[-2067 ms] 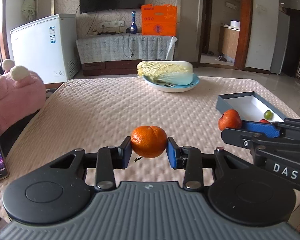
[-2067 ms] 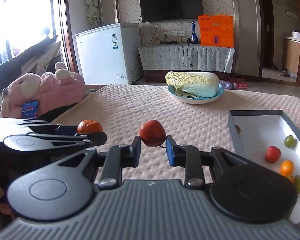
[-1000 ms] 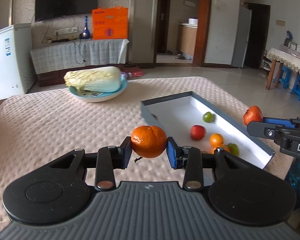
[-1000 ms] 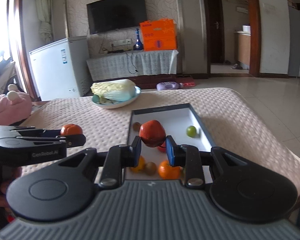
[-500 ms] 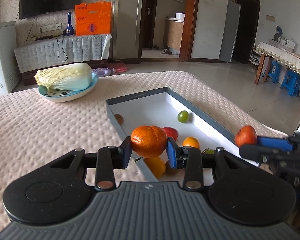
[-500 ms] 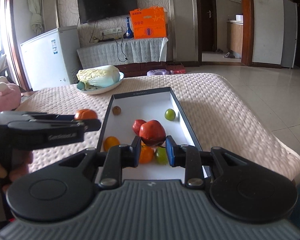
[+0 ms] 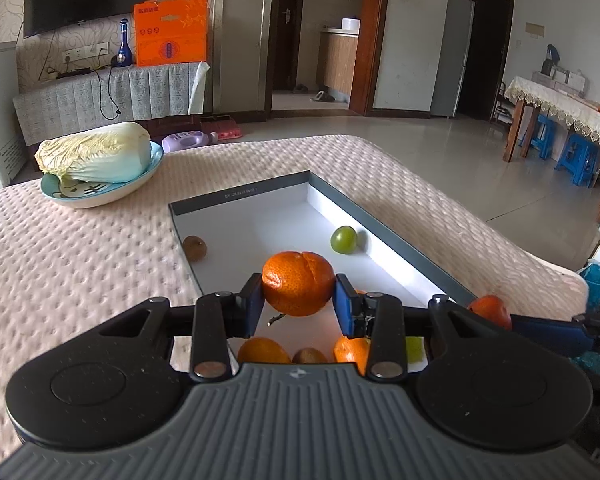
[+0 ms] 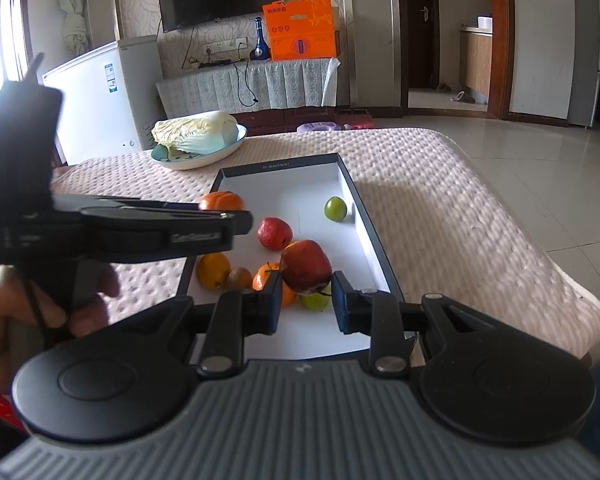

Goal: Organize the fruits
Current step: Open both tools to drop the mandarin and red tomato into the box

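Two claws carry fruit over the box [image 7: 400, 240]: my left claw [image 7: 299, 306] pinches an orange [image 7: 298, 282], my right claw [image 8: 306, 296] pinches a red fruit [image 8: 305, 266]. Both hang above the box's near end, the white floor directly below them, where other fruits crowd.

My right gripper [image 8: 306, 294] pinches a dark red apple [image 8: 305, 266] between its blue pads, held above the near end of the shallow grey-rimmed box with white floor [image 8: 374, 248]. On the box floor: a second red apple [image 8: 274, 233], a small green fruit [image 8: 335, 209] near the right wall, an orange [image 8: 213, 270] by the left wall, a small brown fruit [image 8: 239, 278], another orange and a green fruit partly hidden behind my pads. My left gripper [image 8: 220, 216], side-on and blurred, carries an orange mandarin [image 8: 221, 201] over the left rim. A blue plate [image 8: 198, 158] with a pale napa cabbage [image 8: 196, 133] sits beyond on the pink quilted cover [image 8: 440, 200].
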Motion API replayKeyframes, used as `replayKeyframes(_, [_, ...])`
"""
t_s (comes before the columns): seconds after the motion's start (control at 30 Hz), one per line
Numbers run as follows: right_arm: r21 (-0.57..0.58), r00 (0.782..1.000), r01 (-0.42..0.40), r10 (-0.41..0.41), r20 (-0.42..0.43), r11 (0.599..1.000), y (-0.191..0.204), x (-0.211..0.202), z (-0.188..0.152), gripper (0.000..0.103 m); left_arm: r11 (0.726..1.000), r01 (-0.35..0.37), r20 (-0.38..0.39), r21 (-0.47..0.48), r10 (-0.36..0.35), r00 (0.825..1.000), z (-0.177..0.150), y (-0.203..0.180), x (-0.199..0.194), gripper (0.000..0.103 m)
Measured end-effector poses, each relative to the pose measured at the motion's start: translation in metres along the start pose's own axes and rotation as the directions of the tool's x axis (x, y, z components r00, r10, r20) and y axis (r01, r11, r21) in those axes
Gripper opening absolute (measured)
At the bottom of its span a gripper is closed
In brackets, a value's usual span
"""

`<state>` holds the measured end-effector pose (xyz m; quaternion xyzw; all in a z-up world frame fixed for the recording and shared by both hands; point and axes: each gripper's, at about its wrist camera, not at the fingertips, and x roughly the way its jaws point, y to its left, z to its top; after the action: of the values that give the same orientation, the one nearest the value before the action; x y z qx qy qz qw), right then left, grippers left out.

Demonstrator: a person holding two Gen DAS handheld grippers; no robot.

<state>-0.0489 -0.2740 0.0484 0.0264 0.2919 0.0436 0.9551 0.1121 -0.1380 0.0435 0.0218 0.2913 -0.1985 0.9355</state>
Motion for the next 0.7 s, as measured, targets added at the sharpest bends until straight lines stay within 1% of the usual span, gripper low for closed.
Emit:
replayKeyframes(0.2, [-0.016, 0.999, -0.002, 0.002, -0.042, 1.000, 0.001, 0.022, 0.001, 0.030, 1.000, -0.023, -0.029, 0.017, 0.023, 0.999, 0.001, 0.001, 0.019, 0.045])
replayKeyframes(0.3, [-0.019, 0.998, 0.000, -0.001, -0.055, 1.000, 0.000, 0.031, 0.002, 0.030, 0.999, -0.028, -0.010, 0.023, 0.028, 1.000, 0.002, 0.000, 0.017, 0.060])
replayKeyframes(0.43, [-0.022, 0.999, 0.010, -0.011, -0.044, 1.000, -0.002, 0.038, 0.002, 0.030, 0.999, -0.023, 0.021, 0.037, 0.022, 1.000, 0.002, -0.003, 0.010, 0.067])
replayKeyframes(0.5, [-0.014, 0.999, 0.018, -0.019, -0.030, 1.000, -0.006, 0.039, 0.003, 0.031, 0.999, -0.030, 0.028, 0.044, 0.029, 0.999, 0.001, -0.004, 0.006, 0.068])
replayKeyframes(0.53, [-0.002, 1.000, 0.019, -0.019, -0.022, 1.000, -0.008, 0.039, 0.003, 0.034, 0.998, -0.039, 0.032, 0.043, 0.037, 0.999, 0.001, -0.004, 0.003, 0.070])
replayKeyframes(0.57, [0.014, 1.000, 0.016, -0.016, -0.011, 1.000, -0.011, 0.037, 0.003, 0.044, 0.998, -0.046, 0.035, 0.038, 0.044, 0.998, 0.000, -0.003, 0.001, 0.071])
replayKeyframes(0.6, [0.031, 1.000, 0.015, -0.015, 0.000, 0.999, -0.014, 0.036, 0.004, 0.050, 0.998, -0.054, 0.037, 0.032, 0.053, 0.998, 0.000, -0.002, -0.003, 0.073])
replayKeyframes(0.7, [0.063, 0.999, 0.025, -0.027, 0.033, 0.998, -0.020, 0.028, 0.005, 0.051, 0.997, -0.078, 0.044, 0.019, 0.077, 0.996, -0.002, 0.000, -0.015, 0.073])
